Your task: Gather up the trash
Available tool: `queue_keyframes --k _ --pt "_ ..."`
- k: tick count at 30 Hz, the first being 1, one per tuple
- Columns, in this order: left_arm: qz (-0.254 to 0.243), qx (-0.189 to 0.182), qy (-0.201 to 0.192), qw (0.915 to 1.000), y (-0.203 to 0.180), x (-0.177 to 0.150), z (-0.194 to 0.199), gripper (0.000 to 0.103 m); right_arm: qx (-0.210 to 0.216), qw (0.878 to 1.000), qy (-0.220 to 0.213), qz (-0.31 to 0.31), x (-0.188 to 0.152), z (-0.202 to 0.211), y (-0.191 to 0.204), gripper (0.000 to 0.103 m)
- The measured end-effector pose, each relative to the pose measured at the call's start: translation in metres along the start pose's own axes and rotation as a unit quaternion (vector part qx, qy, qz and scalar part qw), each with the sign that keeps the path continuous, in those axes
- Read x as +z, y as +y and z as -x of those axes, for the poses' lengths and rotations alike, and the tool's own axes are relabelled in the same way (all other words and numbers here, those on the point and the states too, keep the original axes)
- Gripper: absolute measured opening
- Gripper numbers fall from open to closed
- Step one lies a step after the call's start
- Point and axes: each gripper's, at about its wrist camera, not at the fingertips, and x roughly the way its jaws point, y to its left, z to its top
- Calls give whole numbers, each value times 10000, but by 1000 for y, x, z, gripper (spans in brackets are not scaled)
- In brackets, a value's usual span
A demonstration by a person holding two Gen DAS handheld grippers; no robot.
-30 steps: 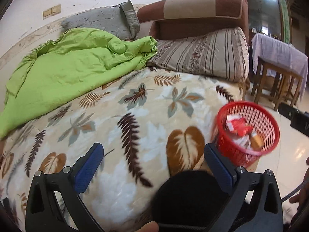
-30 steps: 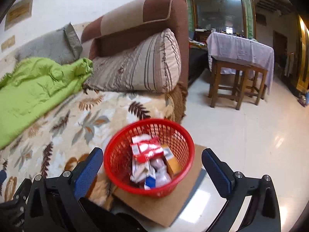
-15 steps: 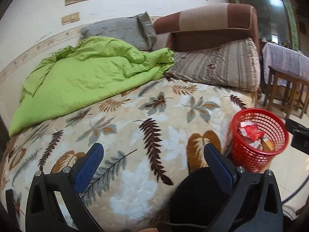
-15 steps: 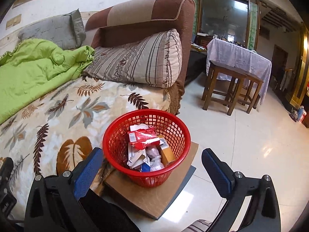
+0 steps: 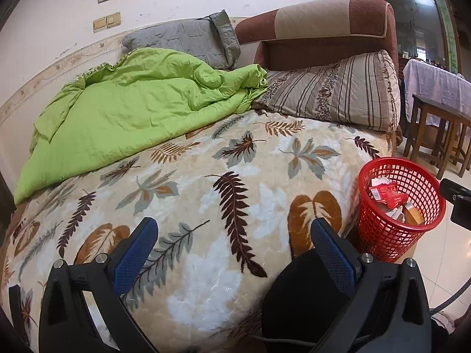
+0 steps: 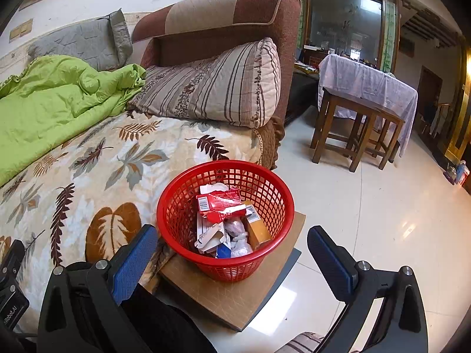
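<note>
Red basket (image 6: 225,220) of trash (image 6: 226,220) sits beside the bed (image 6: 88,161). Left gripper (image 5: 235,253) and right gripper (image 6: 232,253), spread wide, hold nothing.

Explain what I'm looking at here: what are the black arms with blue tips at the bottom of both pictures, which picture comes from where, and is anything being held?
There is no robot. A person carries two hand-held grippers, and each has a wide-angle camera looking forward along its two fingers. The blue-padded prongs at the bottom are those fingers.

The left wrist view shows the left gripper over a bed with a leaf-patterned blanket, a green quilt and a striped pillow.

The right wrist view shows the right gripper in front of a red basket, which stands on a flat brown board on the floor beside the bed. The basket holds trash: a red wrapper, an orange box and crumpled paper.

Both grippers are open and hold nothing.
</note>
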Motion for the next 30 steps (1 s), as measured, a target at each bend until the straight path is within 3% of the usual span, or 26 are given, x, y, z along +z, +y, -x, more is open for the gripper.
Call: queue_keyframes --k 30 --pt "-42 -9 -5 10000 -2 -1 0 103 51 10000 66 24 -4 -6 4 103"
